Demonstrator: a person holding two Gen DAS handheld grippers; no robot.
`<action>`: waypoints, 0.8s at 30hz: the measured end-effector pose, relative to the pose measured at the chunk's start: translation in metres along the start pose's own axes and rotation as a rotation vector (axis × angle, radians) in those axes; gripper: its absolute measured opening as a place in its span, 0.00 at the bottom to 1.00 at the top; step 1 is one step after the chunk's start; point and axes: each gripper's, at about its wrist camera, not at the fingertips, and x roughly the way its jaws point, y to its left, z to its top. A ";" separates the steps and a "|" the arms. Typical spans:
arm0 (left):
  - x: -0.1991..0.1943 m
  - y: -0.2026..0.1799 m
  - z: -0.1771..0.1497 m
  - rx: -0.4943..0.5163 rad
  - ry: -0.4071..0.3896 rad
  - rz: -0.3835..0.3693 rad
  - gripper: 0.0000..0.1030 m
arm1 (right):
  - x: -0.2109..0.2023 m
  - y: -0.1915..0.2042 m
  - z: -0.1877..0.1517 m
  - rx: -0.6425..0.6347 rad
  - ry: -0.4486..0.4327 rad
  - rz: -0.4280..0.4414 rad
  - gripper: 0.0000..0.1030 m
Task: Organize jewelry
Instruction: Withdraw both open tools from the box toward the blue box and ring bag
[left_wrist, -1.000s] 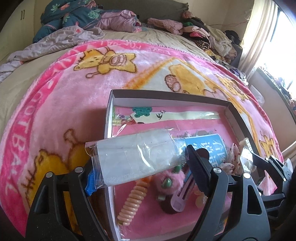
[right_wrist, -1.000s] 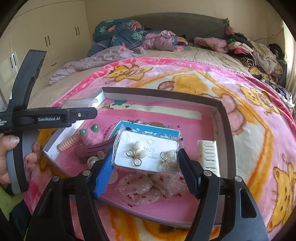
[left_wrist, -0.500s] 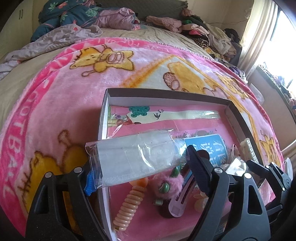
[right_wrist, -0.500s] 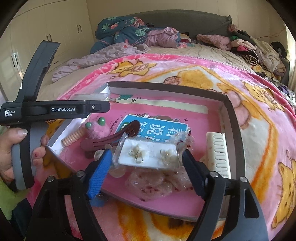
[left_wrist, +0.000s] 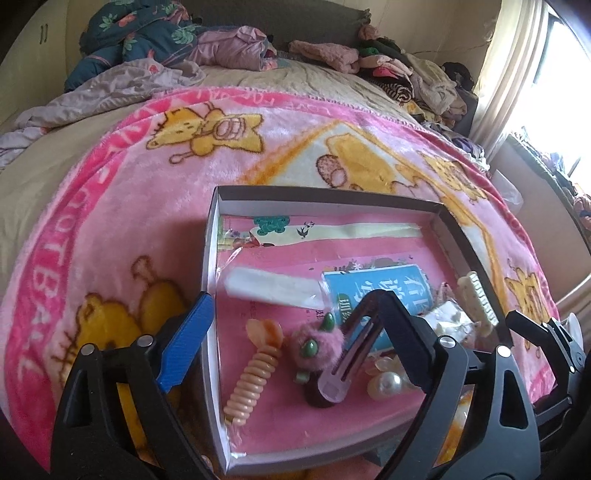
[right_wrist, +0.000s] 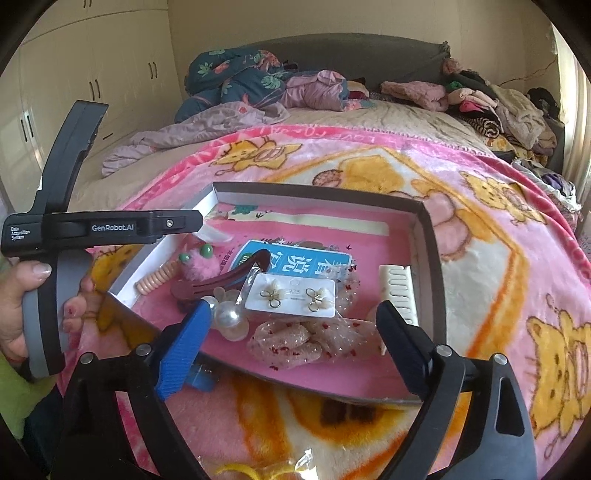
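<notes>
On a bed spread with a pink cartoon-bear fleece blanket (left_wrist: 110, 229), a shallow grey-rimmed cardboard box lid (left_wrist: 325, 195) holds the accessories. At its left side, the clear plastic packet with a white card (left_wrist: 271, 288), a second ago pinched in the left gripper (left_wrist: 291, 317), now lies flat on the lid's pink lining, beside the peach coiled hair tie (left_wrist: 253, 380) and the fluffy pink clip with green beads (left_wrist: 316, 349); the jaws have just been opening and stand wide with nothing clamped. Further right, the white card of gold bow earrings in its clear sleeve (right_wrist: 291, 297) has likewise dropped from the right gripper (right_wrist: 291, 341), whose jaws have also just spread and are empty; it rests near the cream comb (right_wrist: 399, 291). Both pieces look delivered, so each hand seems free for the next item.
</notes>
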 end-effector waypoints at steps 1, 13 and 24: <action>-0.005 -0.001 -0.001 0.000 -0.006 -0.001 0.81 | -0.003 0.001 0.000 -0.001 -0.003 -0.001 0.86; -0.049 -0.010 -0.009 0.005 -0.071 0.003 0.87 | -0.037 0.007 -0.008 -0.007 -0.044 -0.015 0.89; -0.075 -0.017 -0.027 0.005 -0.101 0.002 0.89 | -0.061 0.011 -0.020 -0.011 -0.063 -0.025 0.90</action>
